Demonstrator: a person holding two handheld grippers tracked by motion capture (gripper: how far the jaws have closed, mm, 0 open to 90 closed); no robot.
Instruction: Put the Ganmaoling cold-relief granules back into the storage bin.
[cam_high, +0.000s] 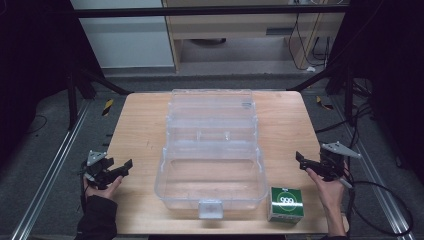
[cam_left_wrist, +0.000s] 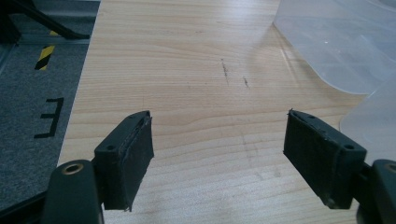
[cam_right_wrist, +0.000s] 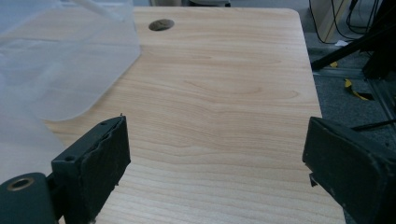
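While both claws, left (cam_high: 126, 166) and right (cam_high: 300, 159), gape empty, we judge the green box (cam_high: 285, 203) light, stiff, best pinched across its sides.

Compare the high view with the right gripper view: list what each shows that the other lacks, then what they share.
High view alone: the green box near the table's front edge, the left tongs and the person's hands.
Right gripper view alone: a dark round hole in the tabletop.
Both: the wooden table, the open clear plastic case and the right tongs, standing open and empty.
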